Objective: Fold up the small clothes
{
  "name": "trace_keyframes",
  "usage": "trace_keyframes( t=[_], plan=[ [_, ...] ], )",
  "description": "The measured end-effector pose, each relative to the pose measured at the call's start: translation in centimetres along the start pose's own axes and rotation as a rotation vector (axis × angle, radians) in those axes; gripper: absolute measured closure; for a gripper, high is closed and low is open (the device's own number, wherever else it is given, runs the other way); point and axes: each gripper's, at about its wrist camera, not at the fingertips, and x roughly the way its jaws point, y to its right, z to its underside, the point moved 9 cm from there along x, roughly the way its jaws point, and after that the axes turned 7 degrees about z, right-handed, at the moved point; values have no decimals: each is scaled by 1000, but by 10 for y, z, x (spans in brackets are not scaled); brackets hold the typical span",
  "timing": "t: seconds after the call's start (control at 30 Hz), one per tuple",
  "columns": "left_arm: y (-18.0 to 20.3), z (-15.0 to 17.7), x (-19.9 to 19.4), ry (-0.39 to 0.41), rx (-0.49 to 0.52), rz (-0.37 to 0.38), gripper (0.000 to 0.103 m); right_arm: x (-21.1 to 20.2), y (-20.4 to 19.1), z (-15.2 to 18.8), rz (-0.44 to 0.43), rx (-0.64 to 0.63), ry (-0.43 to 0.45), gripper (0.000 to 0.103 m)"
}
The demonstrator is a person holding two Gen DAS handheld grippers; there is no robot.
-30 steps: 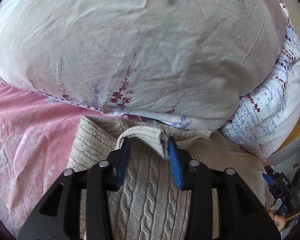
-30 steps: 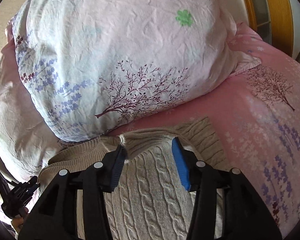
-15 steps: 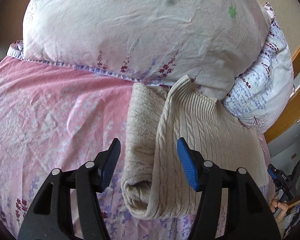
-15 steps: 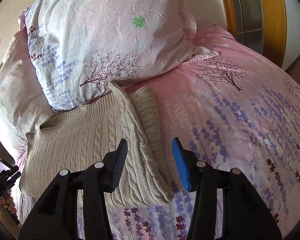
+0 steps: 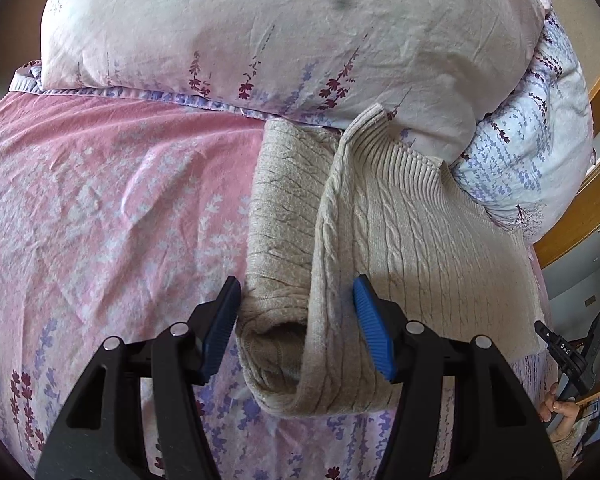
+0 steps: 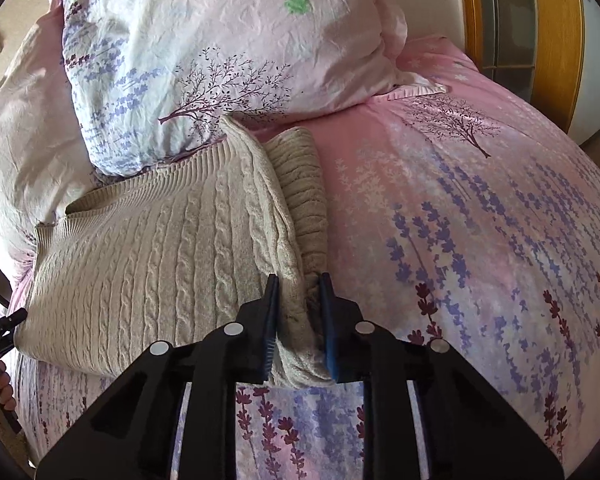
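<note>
A beige cable-knit sweater lies folded on the pink floral bedsheet, its far end against the pillows. In the left wrist view my left gripper is open, its blue pads either side of the sweater's rolled near-left corner. In the right wrist view the sweater lies left of centre, and my right gripper is shut on its folded near-right edge, with thick knit pinched between the pads.
Two large floral pillows are stacked at the head of the bed. A wooden frame stands at the right. The pink bedsheet spreads out to the right of the sweater.
Both grippers have pulled back from the pillows toward the near end of the sweater. The left one has let go of the sweater's edge and is open. The right one has closed on the folded edge.
</note>
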Motion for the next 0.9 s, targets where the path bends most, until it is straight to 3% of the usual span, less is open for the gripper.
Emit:
trace_keyframes(
  t=[0.23,0.3,0.53,0.6,0.7,0.9],
  plan=[
    [2,0,1,12,31,-26,48,0,3,-2,20,22,-12,78],
    [-3,-4,-4,28,-16,-1,46,-4,2,-6,33,24,-3,63],
    [-13,-28,-15,74,-95,53,27,-22,-41,-26,-3,-68,68,30],
    [-13,-32,-13,68,-108,65,23,-21,-54,-29,1,-86,69,15],
    [-10,-37,-7,57,-111,73,20,-19,-78,-30,-39,-127,72,14],
    [-7,-42,9,31,-102,56,18,-2,-109,-27,-4,-227,67,11]
  ],
)
